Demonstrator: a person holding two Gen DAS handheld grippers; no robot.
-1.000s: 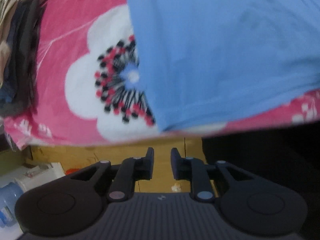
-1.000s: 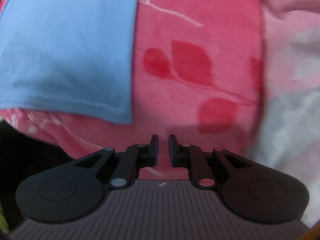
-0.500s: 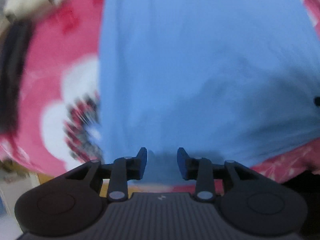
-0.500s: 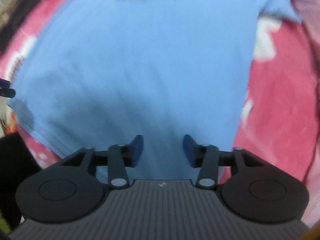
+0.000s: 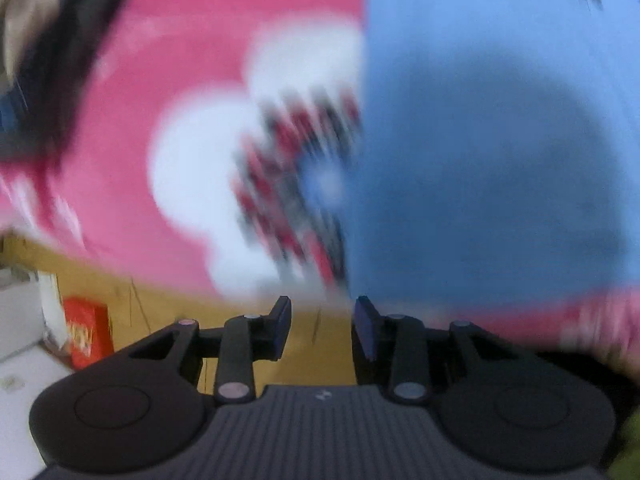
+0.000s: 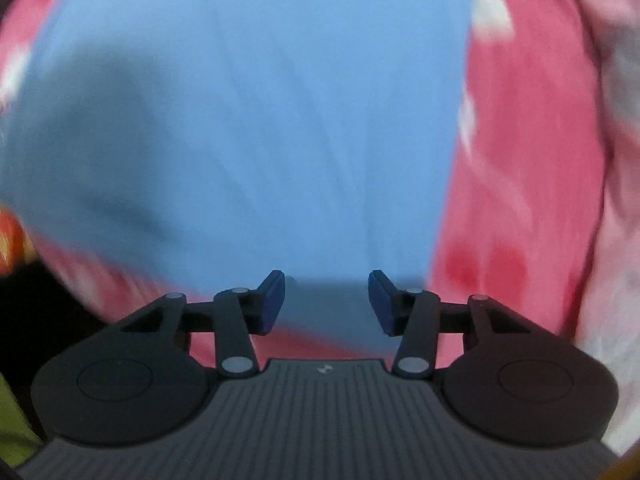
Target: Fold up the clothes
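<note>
Home bedroom, pink floral blanket [image 5: 192,80] on bed, piled clothes [image 5: 36,40] alongside

A light blue T-shirt [image 6: 256,120] lies spread flat on a pink flowered blanket [image 5: 168,140], dark print blurred near its top

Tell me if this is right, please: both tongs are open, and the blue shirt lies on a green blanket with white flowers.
Not quite. The blanket under the blue shirt is pink, not green, with white flowers; the left wrist view shows it plainly. The rest holds: the left tongs and the right tongs are both open, with nothing between their fingers.
</note>
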